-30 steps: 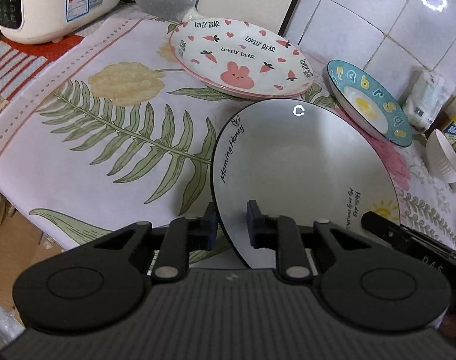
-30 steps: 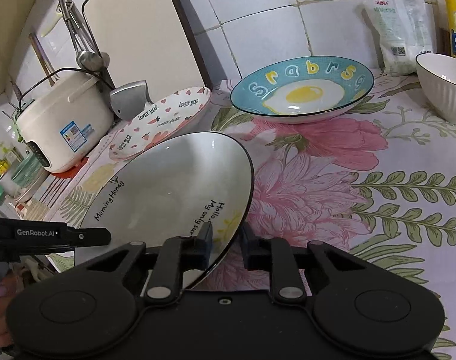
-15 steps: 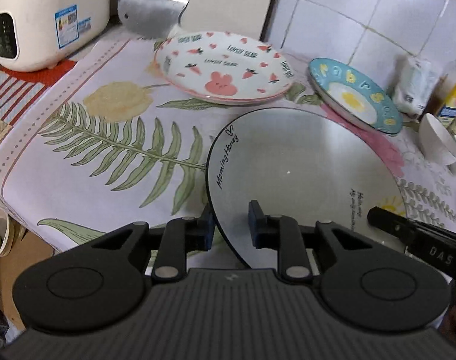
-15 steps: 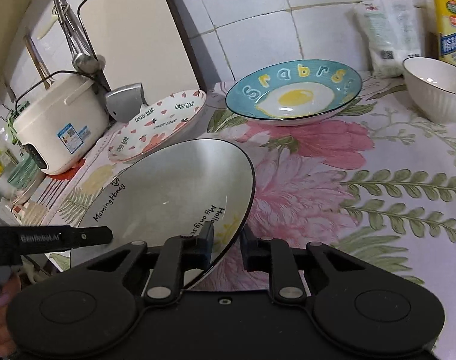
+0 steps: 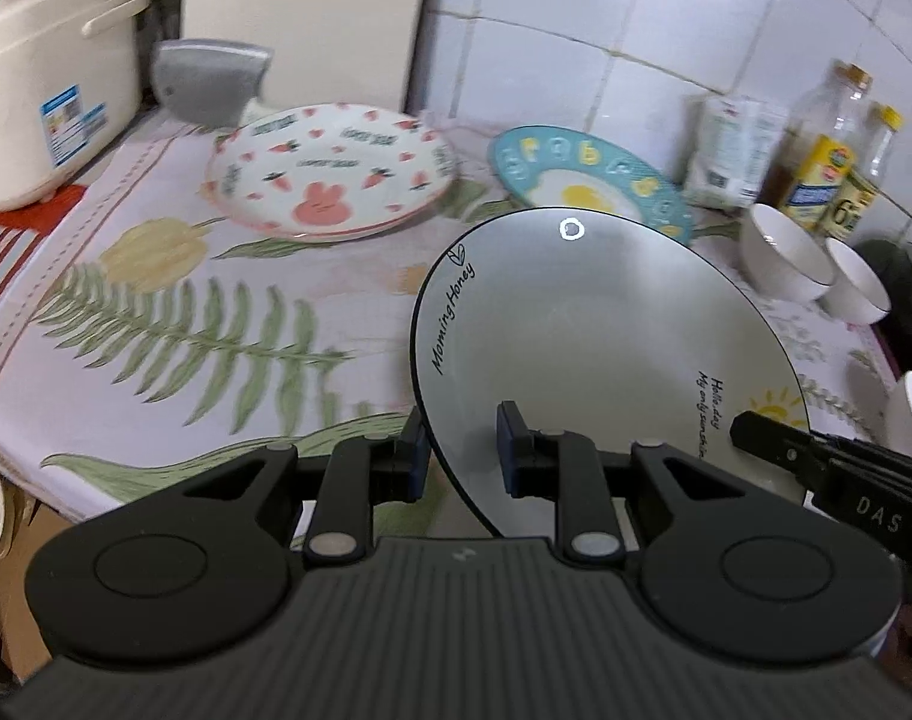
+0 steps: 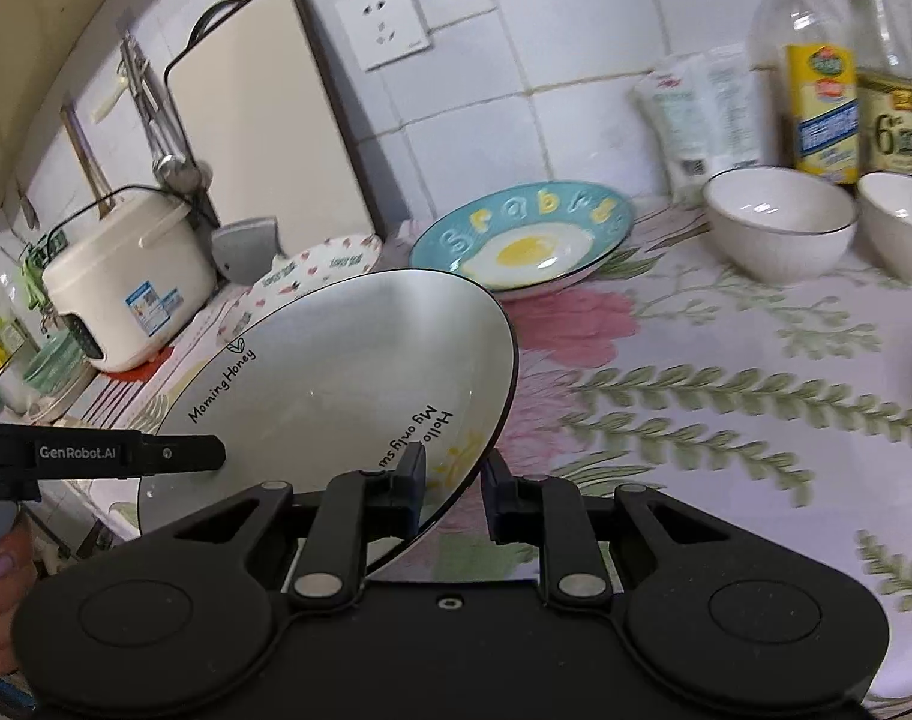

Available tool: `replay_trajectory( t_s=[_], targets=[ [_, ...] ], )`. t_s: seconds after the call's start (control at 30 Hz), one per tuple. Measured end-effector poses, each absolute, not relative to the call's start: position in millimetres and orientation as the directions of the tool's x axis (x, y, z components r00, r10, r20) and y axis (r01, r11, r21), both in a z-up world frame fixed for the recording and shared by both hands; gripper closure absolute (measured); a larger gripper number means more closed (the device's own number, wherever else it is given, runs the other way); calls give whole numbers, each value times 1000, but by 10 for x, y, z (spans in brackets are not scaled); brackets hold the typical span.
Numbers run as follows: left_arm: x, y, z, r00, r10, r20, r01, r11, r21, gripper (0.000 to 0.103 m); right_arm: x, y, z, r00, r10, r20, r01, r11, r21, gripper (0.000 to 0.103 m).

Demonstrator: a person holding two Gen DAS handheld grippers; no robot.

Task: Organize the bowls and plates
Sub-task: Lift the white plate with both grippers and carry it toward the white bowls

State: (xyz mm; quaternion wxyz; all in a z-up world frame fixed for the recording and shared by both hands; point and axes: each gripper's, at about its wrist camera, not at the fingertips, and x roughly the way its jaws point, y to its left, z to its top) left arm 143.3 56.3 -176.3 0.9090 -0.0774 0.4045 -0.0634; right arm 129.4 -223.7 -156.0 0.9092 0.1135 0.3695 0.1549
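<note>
Floral tablecloth over counter, white tiled wall behind. Grey plate held tilted above cloth: rim clamped by left gripper and right gripper. Rice cooker far left.

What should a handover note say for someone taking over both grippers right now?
Left hand-held gripper: shut on the near-left rim of the Morning Honey plate.
Right hand-held gripper: shut on the opposite rim of that plate, which is tilted above the floral cloth.
On the cloth: bunny plate back left, egg plate beside it, two white bowls by the bottles.
Done: plate picked up with both grippers.
Left: set it down or stack it, probably with the other plates; bowls untouched.
</note>
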Motion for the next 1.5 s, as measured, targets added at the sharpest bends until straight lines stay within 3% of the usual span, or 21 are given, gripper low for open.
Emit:
replay_trajectory(
  t_s=[0.5,1.23,1.5],
  targets=[
    [1631,22,-1845,605,-242,-759,140,970,-198,82,1298,-2738,-1656,692,289,-661,-126,950,285,79],
    [1858,-273,-2143,506,-282,-815,139,959,-246,82,1501,-2989,-1882,654,257,-711,-161,966,201,77],
    [1839,-284,-2123,489,-266,-831,126,964,-234,82,1467,-2881,-1865,661,182,-728,-136,983,122,74]
  ],
)
